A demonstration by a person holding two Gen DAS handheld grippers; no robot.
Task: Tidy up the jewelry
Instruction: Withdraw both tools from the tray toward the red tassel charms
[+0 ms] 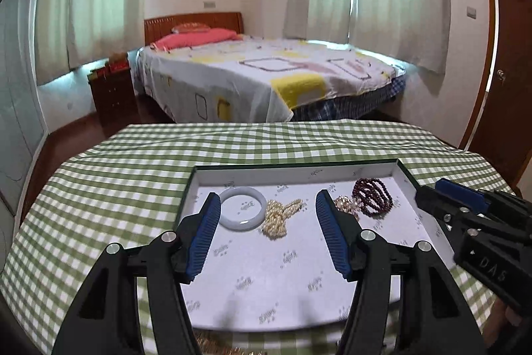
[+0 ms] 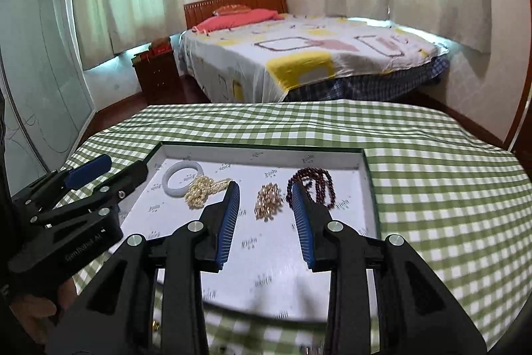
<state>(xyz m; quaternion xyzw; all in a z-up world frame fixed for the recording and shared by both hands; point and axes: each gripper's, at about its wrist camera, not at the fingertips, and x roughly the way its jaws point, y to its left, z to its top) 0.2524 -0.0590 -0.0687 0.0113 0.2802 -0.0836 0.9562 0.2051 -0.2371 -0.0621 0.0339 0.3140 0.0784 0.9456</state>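
A shallow white-lined tray [image 1: 299,168] [image 2: 262,150] with a dark green rim lies on the checked table. In it, left to right, lie a white jade bangle [image 1: 243,212] [image 2: 182,178], a heap of pearl strands [image 1: 279,217] [image 2: 199,193], a gold bead cluster [image 1: 345,204] [image 2: 268,201] and a dark red bead bracelet [image 1: 372,196] [image 2: 314,185]. My left gripper [image 1: 267,205] is open and empty above the tray, its fingers either side of the bangle and pearls. My right gripper [image 2: 266,193] is open and empty, its fingers framing the gold cluster.
The green-and-white checked tablecloth [image 1: 133,188] [image 2: 432,188] covers the table around the tray. A bit of gold jewelry [image 1: 212,346] lies on the cloth at the near edge under my left gripper. A bed [image 1: 266,72] and a dark nightstand [image 1: 113,95] stand beyond the table.
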